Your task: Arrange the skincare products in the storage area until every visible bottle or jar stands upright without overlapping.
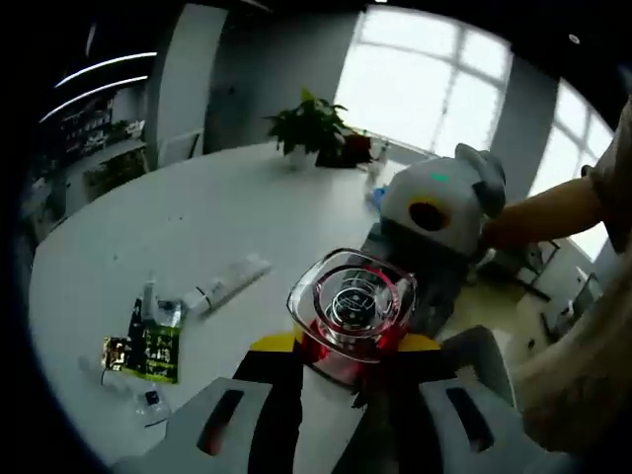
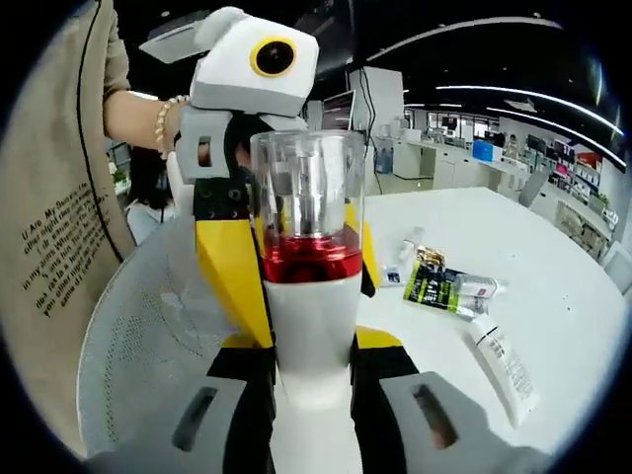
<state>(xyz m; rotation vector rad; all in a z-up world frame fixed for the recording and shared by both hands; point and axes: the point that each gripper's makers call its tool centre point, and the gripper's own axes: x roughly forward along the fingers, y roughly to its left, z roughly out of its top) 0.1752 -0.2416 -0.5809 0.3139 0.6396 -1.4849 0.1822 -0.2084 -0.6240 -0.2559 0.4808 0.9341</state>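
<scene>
Both the left gripper [image 2: 247, 212] and right gripper [image 2: 314, 415] clamp 1 red-liquid pump bottle [image 2: 306, 257] midair, awaiting upright placement on the white surface [image 2: 563, 296].

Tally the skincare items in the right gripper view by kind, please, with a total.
Tall bottle, red band, upright: 1
White tubes, lying flat: 2
Green sachet pack: 1
Small clear bottle, lying flat: 1
Total: 5
</scene>
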